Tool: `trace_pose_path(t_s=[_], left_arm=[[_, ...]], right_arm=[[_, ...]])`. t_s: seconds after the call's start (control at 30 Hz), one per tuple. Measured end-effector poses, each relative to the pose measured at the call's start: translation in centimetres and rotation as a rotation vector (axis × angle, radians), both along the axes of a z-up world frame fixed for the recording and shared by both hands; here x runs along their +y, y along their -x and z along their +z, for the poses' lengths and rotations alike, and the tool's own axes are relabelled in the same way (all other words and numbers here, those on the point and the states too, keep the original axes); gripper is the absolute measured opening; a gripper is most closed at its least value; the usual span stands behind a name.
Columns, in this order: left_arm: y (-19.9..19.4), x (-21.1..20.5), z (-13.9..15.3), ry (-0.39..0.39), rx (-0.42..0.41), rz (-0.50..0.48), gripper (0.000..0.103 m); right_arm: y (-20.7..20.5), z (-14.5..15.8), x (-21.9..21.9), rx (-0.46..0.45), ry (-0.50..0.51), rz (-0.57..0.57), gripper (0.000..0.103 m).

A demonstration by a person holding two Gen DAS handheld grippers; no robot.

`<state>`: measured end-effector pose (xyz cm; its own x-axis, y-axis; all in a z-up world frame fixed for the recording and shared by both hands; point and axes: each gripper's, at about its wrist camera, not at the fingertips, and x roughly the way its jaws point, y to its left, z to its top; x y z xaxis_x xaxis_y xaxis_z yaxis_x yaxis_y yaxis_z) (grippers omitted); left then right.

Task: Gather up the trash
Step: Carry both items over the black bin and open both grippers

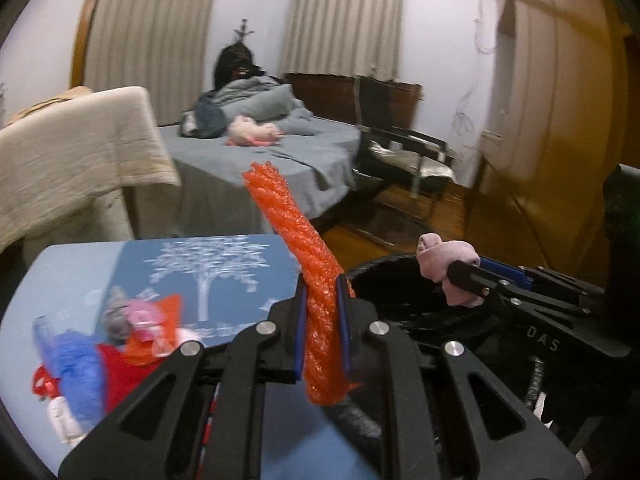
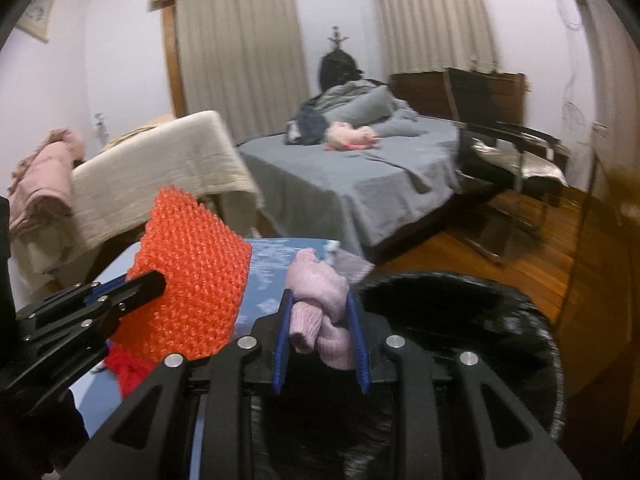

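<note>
My left gripper (image 1: pixel 322 292) is shut on an orange knobbly foam sheet (image 1: pixel 304 264), seen edge-on here and flat in the right wrist view (image 2: pixel 192 280). My right gripper (image 2: pixel 320 300) is shut on a crumpled pink cloth wad (image 2: pixel 320 304), which also shows in the left wrist view (image 1: pixel 444 264) above the black bin (image 1: pixel 400 304). The bin's dark rim (image 2: pixel 460 300) lies just right of the right gripper. More scraps, red, blue and pink (image 1: pixel 112 344), lie on the blue table (image 1: pixel 64 280) at the left.
A blue placemat with a white tree (image 1: pixel 208 268) lies on the table. Behind stand a chair draped with a cream towel (image 1: pixel 72 152), a grey bed (image 1: pixel 260 148), a black chair (image 1: pixel 404 148) and a wooden wardrobe (image 1: pixel 552 120).
</note>
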<state>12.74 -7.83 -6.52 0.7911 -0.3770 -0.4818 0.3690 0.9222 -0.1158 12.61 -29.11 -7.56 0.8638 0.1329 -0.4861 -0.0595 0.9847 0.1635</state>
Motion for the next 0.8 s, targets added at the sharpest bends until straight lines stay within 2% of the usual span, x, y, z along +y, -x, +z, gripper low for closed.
trace_pose_path(t_s=[0.17,0.27,0.33,0.37,0.43,0.57,0.67,0.73,0.8], left_arm=[[-0.9,-3.7,-0.9,0.014,0.027,-0.079,0.013],[-1.4,-5.0,-1.6,0.023,0.052,-0.130,0.016],[-1.7,-5.2,-2.1,0.025,0.065,-0.148,0.033],[-1.8,-5.2,-2.3,0.026,0.068,-0.147,0.037],[-1.9,-4.8,-2.6,0.024,0.073,-0.139,0.042],[-1.7,-3.8,-2.4,0.015,0.068,-0.095,0.048],[-1.7,-2.0,-2.0,-0.004,0.047,-0.043,0.060],[-1.5,-0.7,-1.7,-0.016,0.036,-0.006,0.065],[-1.2,0.6,-1.4,-0.028,0.022,0.036,0.070]], right_arm=[[0.6,-0.8,-3.0,0.020,0.007,-0.074,0.027],[1.0,-1.5,-4.4,0.037,0.013,-0.113,0.030],[1.1,-1.8,-5.2,0.046,0.014,-0.135,0.030],[1.2,-1.9,-5.5,0.047,0.013,-0.142,0.032],[1.2,-2.0,-5.9,0.044,0.011,-0.156,0.043],[1.1,-1.9,-5.3,0.034,0.014,-0.147,0.053],[1.1,-1.5,-4.0,0.012,0.016,-0.130,0.067],[0.9,-1.2,-3.0,-0.004,0.021,-0.118,0.082],[0.7,-0.9,-1.9,-0.016,0.024,-0.098,0.088]])
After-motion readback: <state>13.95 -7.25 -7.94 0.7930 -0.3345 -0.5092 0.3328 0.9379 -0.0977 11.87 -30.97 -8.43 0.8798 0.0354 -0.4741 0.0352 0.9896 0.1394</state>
